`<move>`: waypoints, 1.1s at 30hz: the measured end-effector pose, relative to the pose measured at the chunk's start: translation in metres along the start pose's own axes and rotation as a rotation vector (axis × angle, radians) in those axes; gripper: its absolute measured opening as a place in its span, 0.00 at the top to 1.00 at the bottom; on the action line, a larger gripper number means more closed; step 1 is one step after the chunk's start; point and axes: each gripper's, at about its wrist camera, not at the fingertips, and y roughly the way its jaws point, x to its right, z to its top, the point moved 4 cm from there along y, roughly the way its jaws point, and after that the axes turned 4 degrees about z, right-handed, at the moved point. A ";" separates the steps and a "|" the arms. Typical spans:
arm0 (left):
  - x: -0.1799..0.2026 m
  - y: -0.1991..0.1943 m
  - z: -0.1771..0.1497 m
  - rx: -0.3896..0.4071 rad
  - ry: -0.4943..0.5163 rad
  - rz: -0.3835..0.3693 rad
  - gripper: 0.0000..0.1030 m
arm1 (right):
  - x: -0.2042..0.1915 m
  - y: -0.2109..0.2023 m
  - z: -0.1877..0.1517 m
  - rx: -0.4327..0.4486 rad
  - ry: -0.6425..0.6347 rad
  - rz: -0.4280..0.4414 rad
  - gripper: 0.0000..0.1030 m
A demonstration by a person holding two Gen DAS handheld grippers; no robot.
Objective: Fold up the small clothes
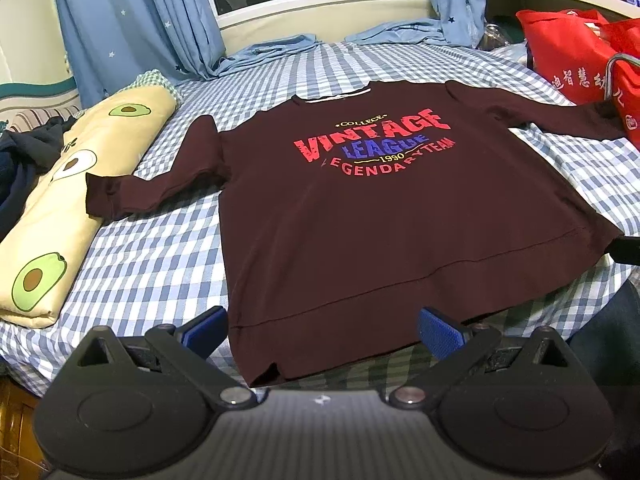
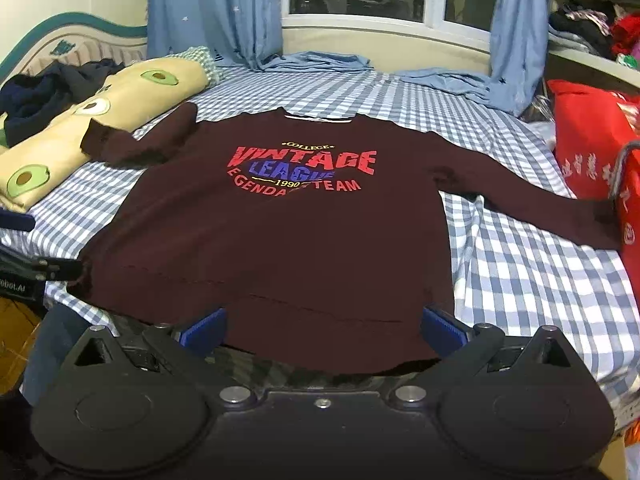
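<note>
Printed text on the chest of the maroon sweatshirt (image 1: 360, 216), read top to bottom:
- "COLLEGE" in small yellow letters, set between two stars.
- "VINTAGE" in large red letters.
- "LEAGUE" in blue letters, partly overlapping the line above.
- "1990" in yellow, flanked by thin yellow lines.
- "LEGENDARY TEAM" in red, curved along the bottom.

In the right wrist view a fold hides part of the last line.

The red bag (image 1: 576, 56) at the far right carries white Chinese characters, including "智慧"; the others are not reliably legible.

A dark device (image 2: 16, 284) at the near left edge of the right wrist view bears white lettering ending in ".AI".

One sweatshirt (image 1: 352, 216), one avocado pillow (image 1: 76, 184), two curtains (image 1: 132, 20), two red bags (image 1: 568, 56)
</note>
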 end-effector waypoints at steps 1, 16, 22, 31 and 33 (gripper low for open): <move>-0.001 -0.001 0.000 0.002 -0.001 0.000 0.01 | 0.000 -0.002 -0.001 0.005 0.010 -0.006 0.00; -0.006 -0.019 -0.009 0.034 -0.007 -0.017 0.01 | -0.011 -0.033 -0.013 0.068 0.078 -0.083 0.00; -0.006 -0.025 -0.015 0.036 -0.017 -0.029 0.01 | -0.020 -0.033 -0.020 0.076 0.110 -0.108 0.01; 0.000 -0.029 -0.029 0.049 -0.024 -0.037 0.01 | -0.040 -0.029 -0.031 0.065 0.108 -0.116 0.01; 0.000 -0.028 -0.032 0.041 -0.030 -0.044 0.01 | -0.042 -0.028 -0.034 0.060 0.105 -0.115 0.01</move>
